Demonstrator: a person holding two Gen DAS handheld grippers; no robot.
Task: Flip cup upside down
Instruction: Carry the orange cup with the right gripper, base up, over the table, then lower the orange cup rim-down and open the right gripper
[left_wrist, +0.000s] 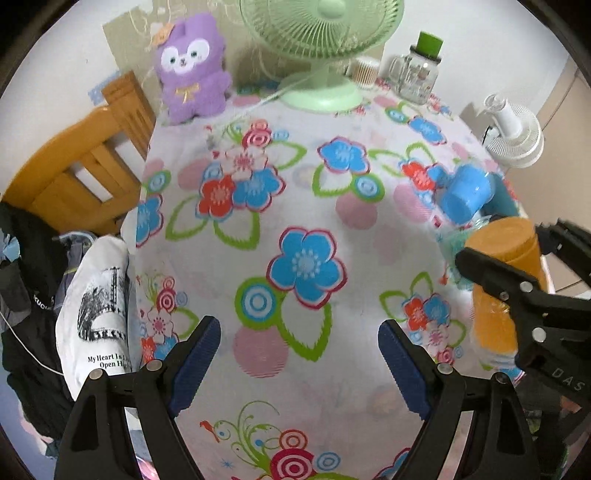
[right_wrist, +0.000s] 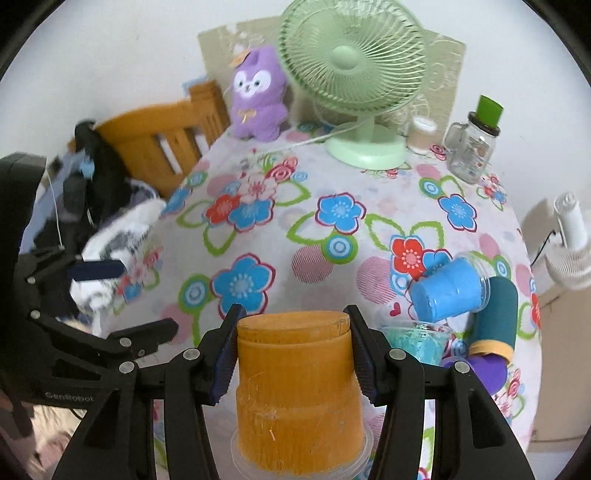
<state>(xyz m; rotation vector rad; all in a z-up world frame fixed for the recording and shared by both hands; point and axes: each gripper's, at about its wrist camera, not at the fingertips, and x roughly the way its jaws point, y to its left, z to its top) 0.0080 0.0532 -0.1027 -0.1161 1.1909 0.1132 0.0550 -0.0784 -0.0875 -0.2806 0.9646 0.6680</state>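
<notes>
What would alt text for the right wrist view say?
The right gripper clamps an orange cup, base up, over a floral tablecloth. Beyond stand a green fan and purple plush.

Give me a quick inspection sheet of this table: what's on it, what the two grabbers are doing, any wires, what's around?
Surface: flowered tablecloth.
Job's things: orange cup, base up, rim down.
Clutter: blue cup on its side, teal tube, purple plush toy, green fan, glass jar.
Grippers: right gripper closed on the orange cup; left gripper open, empty.
Cables: white fan cord across the cloth.
Surroundings: wooden chair, clothes pile, white fan.
</notes>
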